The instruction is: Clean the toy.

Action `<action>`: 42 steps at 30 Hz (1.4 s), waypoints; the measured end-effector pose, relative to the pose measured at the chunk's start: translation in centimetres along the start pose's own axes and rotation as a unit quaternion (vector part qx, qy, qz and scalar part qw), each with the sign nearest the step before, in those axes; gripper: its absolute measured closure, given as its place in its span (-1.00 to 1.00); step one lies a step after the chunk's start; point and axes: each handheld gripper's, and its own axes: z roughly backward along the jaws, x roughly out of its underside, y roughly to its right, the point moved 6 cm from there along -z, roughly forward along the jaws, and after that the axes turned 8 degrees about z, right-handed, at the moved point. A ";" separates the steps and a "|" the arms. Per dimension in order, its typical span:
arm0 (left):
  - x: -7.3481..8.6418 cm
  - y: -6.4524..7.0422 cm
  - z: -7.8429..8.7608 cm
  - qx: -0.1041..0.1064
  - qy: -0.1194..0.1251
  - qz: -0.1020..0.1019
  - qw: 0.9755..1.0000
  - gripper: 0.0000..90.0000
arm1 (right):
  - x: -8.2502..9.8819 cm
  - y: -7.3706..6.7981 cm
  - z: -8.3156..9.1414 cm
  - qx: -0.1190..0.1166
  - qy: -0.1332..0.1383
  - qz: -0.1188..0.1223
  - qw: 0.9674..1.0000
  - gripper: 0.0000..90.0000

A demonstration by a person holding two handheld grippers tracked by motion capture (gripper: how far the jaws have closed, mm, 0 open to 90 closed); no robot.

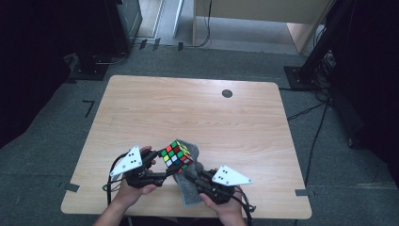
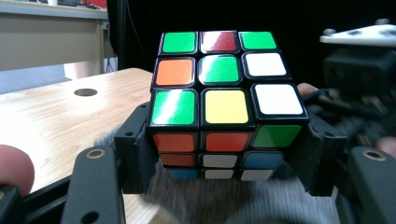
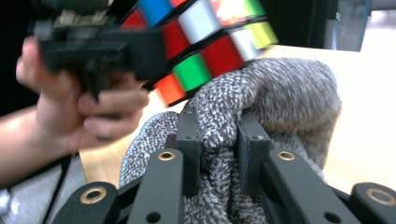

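The left gripper's (image 2: pixel 229 154) black fingers (image 2: pixel 135 154) pinch a multicoloured plastic puzzle cube (image 2: pixel 224 98) by its two opposite sides, holding it lifted above the near edge of the light wooden table (image 1: pixel 188 108). The right gripper's (image 3: pixel 219 149) black fingers (image 3: pixel 189 140) pinch a fold of a grey knitted cloth (image 3: pixel 280 88), which bunches up just under the cube and touches its underside. In the high view the cube (image 1: pixel 176 156) sits between the left gripper (image 1: pixel 157 165) and the right gripper (image 1: pixel 190 175), with the cloth (image 1: pixel 188 190) draped down toward the table's near edge. A dark round hole (image 1: pixel 227 93) marks the table's far side.
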 end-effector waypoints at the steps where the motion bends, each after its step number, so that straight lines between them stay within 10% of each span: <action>1: 0.0 0.1 0.0 -0.001 0.000 -0.002 1.000 -0.25 | 0.2 -0.6 -0.4 -0.003 -0.009 0.024 1.000 0.66; 5: -0.1 -0.1 0.1 -0.005 0.000 -0.002 1.000 -0.25 | 0.5 -1.6 -1.2 -0.014 -0.027 0.052 0.998 0.66; 10: 0.0 0.0 0.0 -0.002 -0.003 -0.002 1.000 -0.25 | -0.1 0.7 0.1 0.022 0.005 0.000 1.000 0.67; 19: 0.0 -0.2 0.2 -0.003 -0.001 0.004 1.000 -0.25 | 0.4 -1.3 -1.0 -0.010 -0.032 0.060 0.998 0.67; 24: 0.2 0.0 -0.1 -0.001 -0.007 0.002 1.000 -0.25 | -0.4 1.5 0.7 0.039 0.004 0.004 0.999 0.67; 31: 0.2 -0.2 -0.1 -0.016 -0.015 -0.007 1.000 -0.25 | 0.3 -0.6 -0.5 -0.015 -0.043 0.057 0.997 0.65; 38: 0.9 -0.6 -0.4 -0.048 -0.041 -0.038 0.997 -0.25 | -1.4 3.4 2.4 0.074 0.001 -0.020 0.997 0.66; 42: 2.0 0.6 -1.4 -0.040 -0.069 -0.087 0.993 -0.25 | -3.2 3.2 3.5 0.069 0.047 -0.030 0.996 0.66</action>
